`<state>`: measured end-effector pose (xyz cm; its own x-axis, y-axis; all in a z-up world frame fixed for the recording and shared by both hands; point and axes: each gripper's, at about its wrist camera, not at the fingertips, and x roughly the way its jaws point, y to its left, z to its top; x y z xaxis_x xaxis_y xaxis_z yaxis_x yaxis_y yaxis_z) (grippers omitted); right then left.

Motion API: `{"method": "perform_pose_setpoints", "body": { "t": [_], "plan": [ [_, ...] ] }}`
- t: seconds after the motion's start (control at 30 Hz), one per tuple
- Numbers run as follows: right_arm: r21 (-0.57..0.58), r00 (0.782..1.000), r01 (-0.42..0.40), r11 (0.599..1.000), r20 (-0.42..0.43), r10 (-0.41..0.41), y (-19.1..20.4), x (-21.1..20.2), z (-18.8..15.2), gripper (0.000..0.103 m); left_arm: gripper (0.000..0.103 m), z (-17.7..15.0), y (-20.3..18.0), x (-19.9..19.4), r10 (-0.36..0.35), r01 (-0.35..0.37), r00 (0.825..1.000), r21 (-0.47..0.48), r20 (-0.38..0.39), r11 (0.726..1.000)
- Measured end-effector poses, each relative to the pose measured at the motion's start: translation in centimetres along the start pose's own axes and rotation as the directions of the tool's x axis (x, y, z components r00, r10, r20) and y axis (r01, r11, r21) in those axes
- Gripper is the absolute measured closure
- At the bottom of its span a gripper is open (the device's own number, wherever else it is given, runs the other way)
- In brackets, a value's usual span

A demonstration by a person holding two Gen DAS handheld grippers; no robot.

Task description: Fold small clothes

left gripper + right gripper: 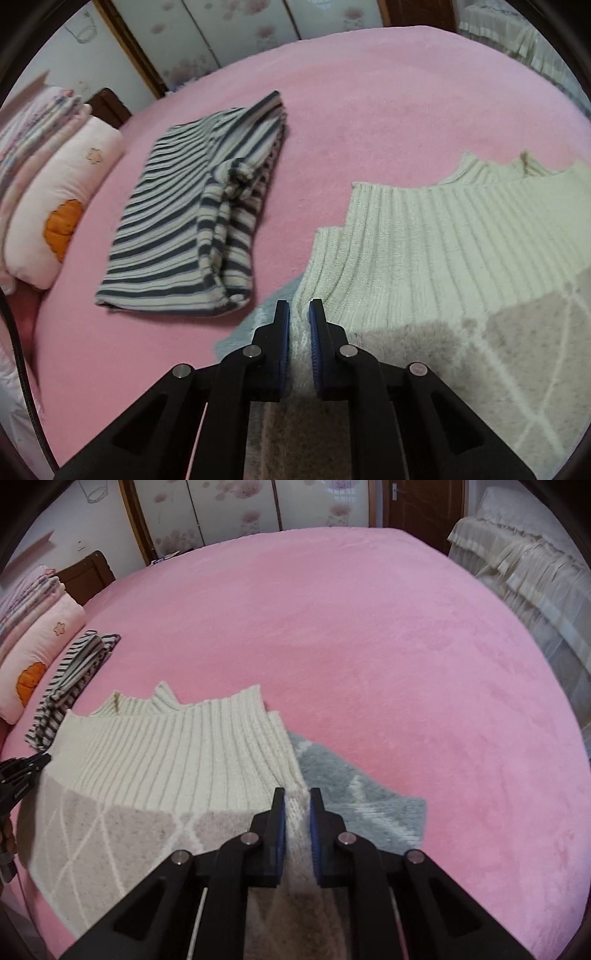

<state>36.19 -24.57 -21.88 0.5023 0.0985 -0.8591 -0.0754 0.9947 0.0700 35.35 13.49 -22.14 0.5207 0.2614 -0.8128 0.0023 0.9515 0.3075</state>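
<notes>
A cream ribbed knit sweater (pixel 436 236) (pixel 173 753) with a fuzzy beige and grey diamond-pattern lower part (pixel 110 838) lies on the pink bed. My left gripper (pixel 299 306) is shut on the sweater's left edge. My right gripper (pixel 297 794) is shut on its right edge, with knit fabric between the pads. The left gripper also shows at the left edge of the right wrist view (pixel 22 771). A folded navy and white striped garment (pixel 192 221) (pixel 70 679) lies to the left of the sweater.
The pink fleece bedspread (pixel 369 646) stretches far and right. Pillows with an orange motif (pixel 62 206) and stacked bedding sit at the left. A cream ruffled cover (pixel 535 576) lies at the right. A wardrobe and a door stand behind.
</notes>
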Motion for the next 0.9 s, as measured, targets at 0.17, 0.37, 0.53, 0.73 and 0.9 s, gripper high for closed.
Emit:
{"method": "perform_pose_setpoints", "body": {
  "t": [0.17,0.37,0.53,0.73,0.9],
  "plan": [
    [0.024,1.0,-0.002,1.0,-0.004,0.002,-1.0,0.3,-0.6,0.094,0.095,-0.8,0.6,0.9,0.013,-0.013,1.0,-0.012,-0.004,1.0],
    [0.004,0.999,0.043,0.999,0.004,-0.043,-0.3,0.7,-0.8,0.093,0.094,-1.5,-0.1,1.0,0.039,-0.039,0.999,0.006,0.024,0.999],
    [-0.004,0.998,0.057,0.998,0.001,-0.057,0.3,-0.3,-0.7,0.085,0.073,-1.3,0.5,0.2,0.023,-0.023,0.999,-0.008,0.029,1.0],
    [-0.002,0.993,0.11,0.994,0.034,-0.11,0.9,-2.9,-0.7,0.062,0.023,-1.4,2.5,-2.3,0.049,-0.047,0.998,-0.054,0.046,0.997],
    [-0.018,0.99,0.112,0.994,0.09,-0.11,2.4,-6.1,-1.2,0.062,0.023,-3.0,2.4,-5.2,-0.005,0.006,1.0,-0.036,0.023,0.999]
  ]
}}
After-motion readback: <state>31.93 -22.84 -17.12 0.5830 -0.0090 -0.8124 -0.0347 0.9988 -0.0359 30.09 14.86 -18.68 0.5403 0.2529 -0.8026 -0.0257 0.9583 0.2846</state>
